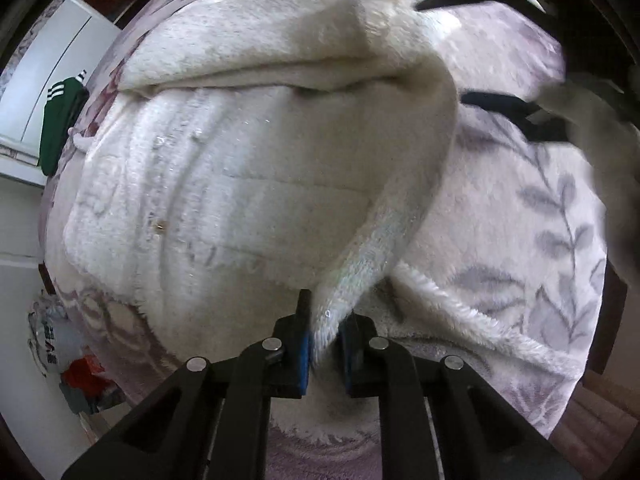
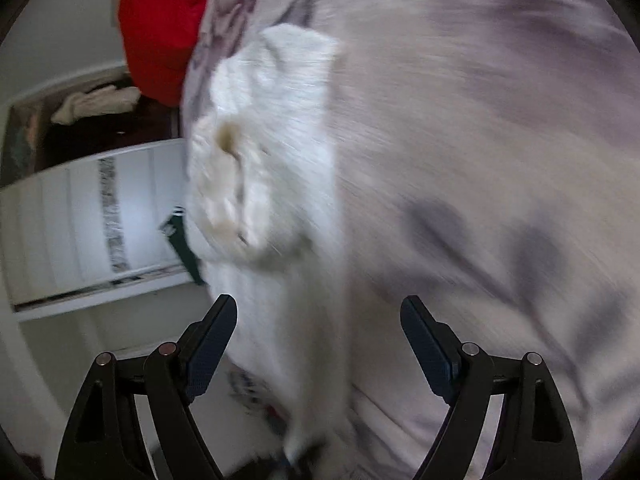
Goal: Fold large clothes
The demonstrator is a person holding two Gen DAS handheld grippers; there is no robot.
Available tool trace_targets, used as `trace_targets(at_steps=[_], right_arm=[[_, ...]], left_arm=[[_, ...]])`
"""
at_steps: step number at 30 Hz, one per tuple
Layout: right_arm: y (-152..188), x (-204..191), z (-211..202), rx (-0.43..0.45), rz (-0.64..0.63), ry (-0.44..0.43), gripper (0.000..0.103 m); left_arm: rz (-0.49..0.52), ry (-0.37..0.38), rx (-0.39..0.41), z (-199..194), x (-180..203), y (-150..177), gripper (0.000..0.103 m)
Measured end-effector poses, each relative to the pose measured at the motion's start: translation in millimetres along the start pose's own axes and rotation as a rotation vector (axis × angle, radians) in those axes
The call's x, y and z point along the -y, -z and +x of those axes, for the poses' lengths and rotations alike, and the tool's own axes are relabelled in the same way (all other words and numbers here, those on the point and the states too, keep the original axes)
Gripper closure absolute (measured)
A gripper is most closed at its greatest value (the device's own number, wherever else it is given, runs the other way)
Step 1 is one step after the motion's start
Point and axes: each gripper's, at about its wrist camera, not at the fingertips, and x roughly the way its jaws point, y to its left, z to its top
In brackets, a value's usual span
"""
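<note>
A white fluffy garment lies partly folded on a bed cover with a grey leaf pattern. A long fluffy strip of it runs down into my left gripper, which points steeply down and is shut on the strip's end. My right gripper shows blurred at the upper right, jaws wide apart, beside the garment's far fold. In the right wrist view my right gripper stands open with nothing pinched between its fingers, above the blurred white garment and the bed cover.
A green garment with white stripes hangs at the bed's left edge by a white wardrobe. A bag and red items lie on the floor at the lower left. A red cloth sits at the bed's far end.
</note>
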Motion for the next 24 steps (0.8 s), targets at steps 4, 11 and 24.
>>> trace_targets(at_steps=[4,11,24], right_arm=[[-36.4,-20.4,44.8,0.004,0.013,-0.049,0.016],[-64.6,-33.5,98.5,-0.040,0.059,-0.018,0.014],[-74.4,-45.0,120.9,-0.034,0.038,0.120,0.066]], left_arm=[[-0.011,-0.002,-0.020,5.2,-11.7,-11.3,0.094],[-0.027,-0.024,-0.019,4.0,-22.8,-24.0,0.094],[-0.027,0.000,-0.010,-0.5,-34.7,-29.3,0.094]])
